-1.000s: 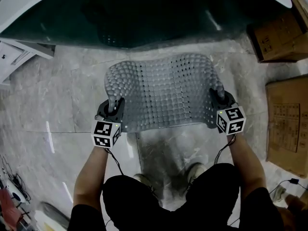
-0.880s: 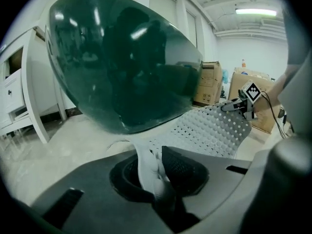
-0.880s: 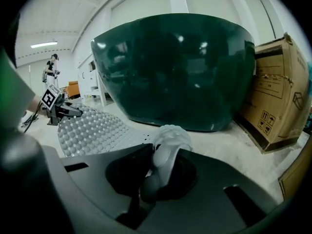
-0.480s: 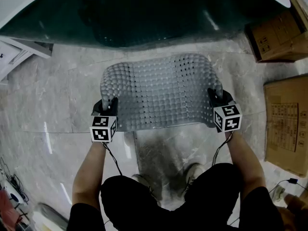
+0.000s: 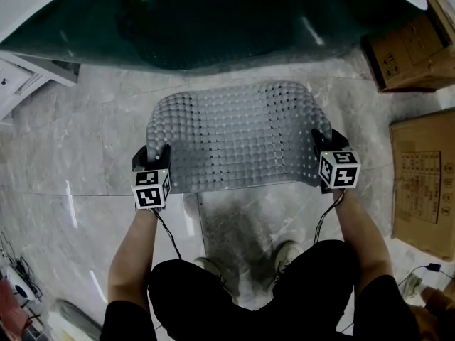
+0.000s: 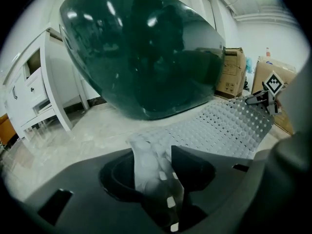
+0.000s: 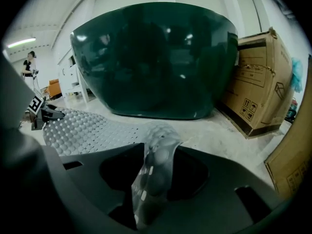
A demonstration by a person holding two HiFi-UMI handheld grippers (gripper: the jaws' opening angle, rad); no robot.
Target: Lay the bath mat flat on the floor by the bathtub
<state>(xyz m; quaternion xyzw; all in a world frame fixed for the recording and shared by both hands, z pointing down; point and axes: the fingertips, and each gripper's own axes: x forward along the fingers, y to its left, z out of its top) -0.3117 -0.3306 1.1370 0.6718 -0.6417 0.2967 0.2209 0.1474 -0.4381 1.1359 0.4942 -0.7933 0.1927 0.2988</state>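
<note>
In the head view both forearms reach straight out toward 12 o'clock, hands level with each other, with the left gripper [image 5: 153, 156] at the bath mat's [image 5: 238, 133] 8 o'clock corner and the right gripper [image 5: 324, 145] at its 4 o'clock corner. The grey, studded mat is spread wide over the marble floor [image 5: 78, 141]. Its far edge lies near the dark green bathtub [image 5: 213, 20] at 12 o'clock but apart from it. Bare floor runs out toward 9 o'clock. A white cabinet [image 5: 25, 84] stands at 10 o'clock, and cardboard boxes [image 5: 425, 180] close off the side from 2 to 3 o'clock. In the left gripper view the jaws have just been opening and now stand spread. The mat's raised corner [image 6: 151, 160] stands loose between them, with a dark gap at its 9 o'clock side. The rest of the mat stretches toward 2 o'clock, where the other gripper [image 6: 265, 94] sits, and the tub [image 6: 146, 52] looms at 12. In the right gripper view those jaws have also just been opening and are parted. The mat's folded corner [image 7: 156, 165] stands upright between them with gaps on either side. A box [image 7: 261, 77] stands at 2 o'clock beside the tub [image 7: 156, 57].
</note>
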